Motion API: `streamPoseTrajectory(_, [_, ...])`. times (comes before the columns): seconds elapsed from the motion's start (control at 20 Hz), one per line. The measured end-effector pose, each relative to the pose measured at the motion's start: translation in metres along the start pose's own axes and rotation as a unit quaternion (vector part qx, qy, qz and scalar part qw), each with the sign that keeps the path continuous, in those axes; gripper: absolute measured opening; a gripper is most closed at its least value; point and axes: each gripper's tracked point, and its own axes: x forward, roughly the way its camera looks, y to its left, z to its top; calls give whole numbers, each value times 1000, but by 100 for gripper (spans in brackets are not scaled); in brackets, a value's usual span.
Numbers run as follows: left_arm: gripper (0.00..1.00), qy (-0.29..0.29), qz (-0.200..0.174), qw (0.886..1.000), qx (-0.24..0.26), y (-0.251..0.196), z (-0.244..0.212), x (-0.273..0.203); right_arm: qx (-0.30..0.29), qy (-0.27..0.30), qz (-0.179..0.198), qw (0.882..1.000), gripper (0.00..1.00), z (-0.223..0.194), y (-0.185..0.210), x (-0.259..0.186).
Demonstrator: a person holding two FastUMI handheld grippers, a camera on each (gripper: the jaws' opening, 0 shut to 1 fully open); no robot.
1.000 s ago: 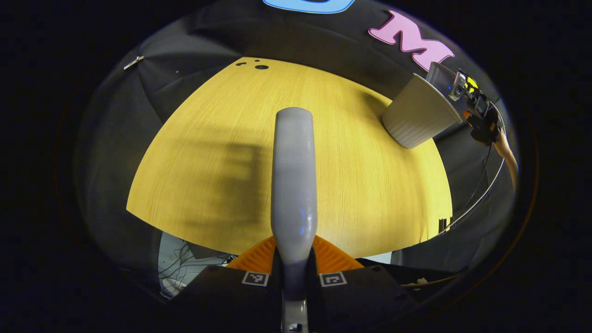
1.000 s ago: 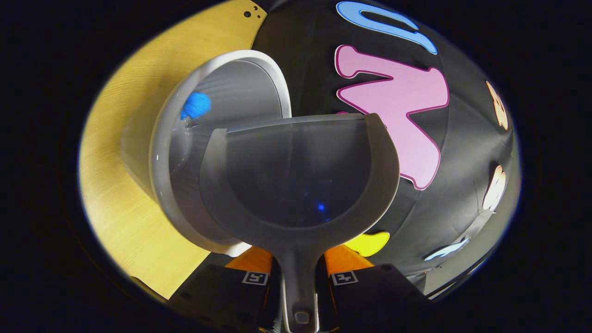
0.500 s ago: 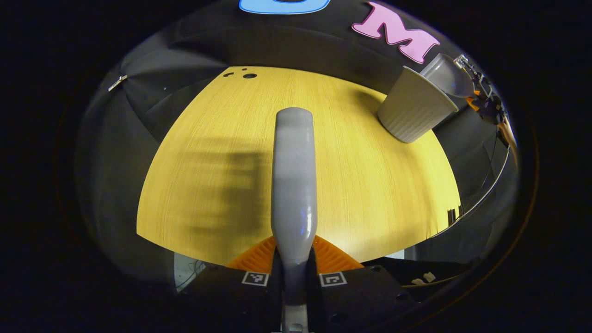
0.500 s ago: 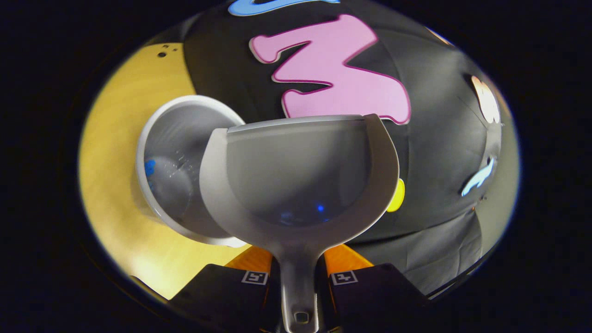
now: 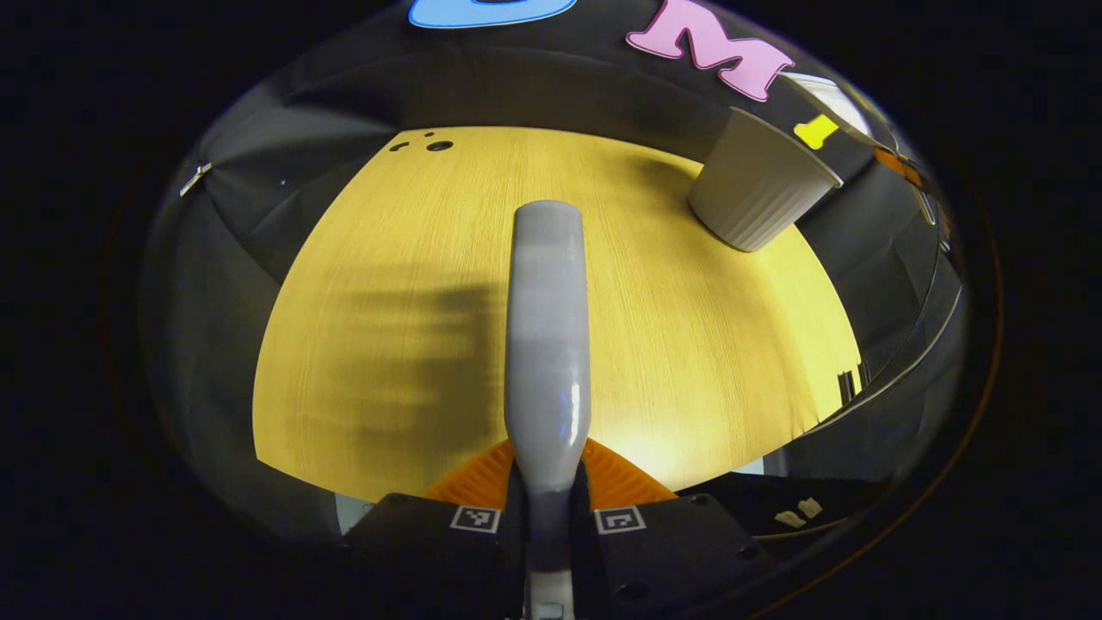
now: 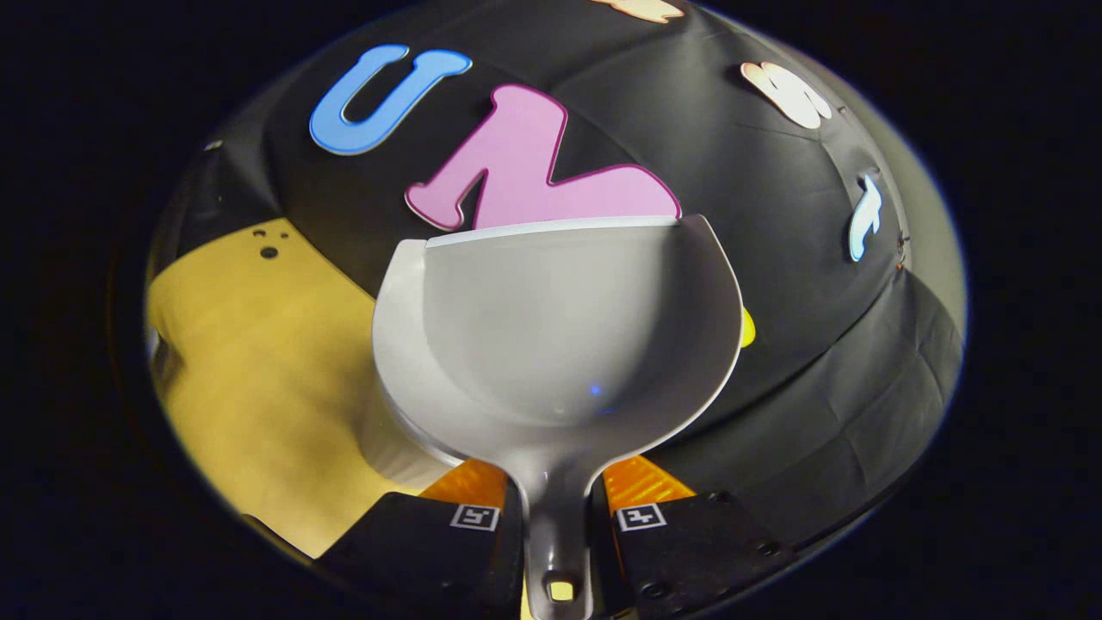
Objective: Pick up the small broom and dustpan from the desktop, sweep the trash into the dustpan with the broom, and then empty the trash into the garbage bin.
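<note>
In the left gripper view, the left tongs [image 5: 547,504] are pinching the grey broom [image 5: 547,344] handle above the wooden tabletop [image 5: 689,344]; the white garbage bin [image 5: 758,185] is standing at the far right corner. In the right gripper view, the right tongs [image 6: 558,517] are clamping the empty dustpan [image 6: 560,336] by its handle, just above the bin [image 6: 392,448].

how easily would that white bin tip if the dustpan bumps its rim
Probably fairly easily. The bin narrows toward its base and widens at the rim, so a knock up high has leverage. It looks like thin ribbed plastic, likely light for its size. It stands free on the smooth wooden table, so it might slide before it tips.
</note>
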Motion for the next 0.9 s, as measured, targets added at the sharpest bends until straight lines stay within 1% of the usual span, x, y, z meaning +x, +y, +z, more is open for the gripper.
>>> streamPoseTrajectory(0.05, [25, 0, 2, 1000, 0, 2, 0, 2, 15, -3, 16, 1000, 35, 7, 8, -3])
streamPoseTrajectory(0.1, [22, -2, 5, 1000, 2, 3, 0, 3, 34, -5, 34, 999, 34, 12, 20, -10])
streamPoseTrajectory(0.15, [25, -5, 9, 1000, 1, 2, -1, 3, 52, -2, 55, 997, 34, 10, 36, -13])
streamPoseTrajectory(0.25, [25, -9, 13, 1000, -10, 0, -2, 4, 85, 9, 100, 991, 34, 4, 76, -23])
streamPoseTrajectory(0.3, [25, -10, 13, 1000, -19, -1, -2, 5, 90, 18, 119, 989, 34, -3, 94, -27])
streamPoseTrajectory(0.35, [25, -8, 11, 1000, -28, -2, -4, 6, 91, 32, 136, 986, 40, -12, 110, -31])
streamPoseTrajectory(0.4, [25, -4, 12, 999, -35, -1, -4, 6, 90, 48, 155, 983, 35, -23, 128, -38])
streamPoseTrajectory(0.45, [25, -3, 16, 999, -37, 1, -5, 7, 89, 62, 174, 979, 35, -33, 148, -43])
streamPoseTrajectory(0.55, [26, -2, 21, 999, -42, 5, -2, 9, 92, 84, 215, 969, 35, -48, 185, -56])
streamPoseTrajectory(0.6, [22, -1, 22, 999, -45, 7, -1, 9, 93, 96, 236, 963, 35, -57, 203, -66])
streamPoseTrajectory(0.65, [22, 1, 22, 999, -48, 8, -2, 10, 91, 107, 256, 956, 34, -67, 222, -76])
streamPoseTrajectory(0.75, [29, 6, 27, 998, -51, 13, -2, 15, 81, 129, 285, 946, 35, -87, 252, -89])
streamPoseTrajectory(0.8, [22, 8, 29, 998, -52, 17, -2, 19, 81, 145, 299, 940, 35, -98, 267, -93])
streamPoseTrajectory(0.85, [25, 11, 30, 998, -54, 20, -2, 24, 88, 163, 310, 933, 34, -106, 280, -91])
streamPoseTrajectory(0.9, [25, 13, 31, 998, -55, 21, -3, 27, 100, 189, 321, 922, 34, -121, 291, -93])
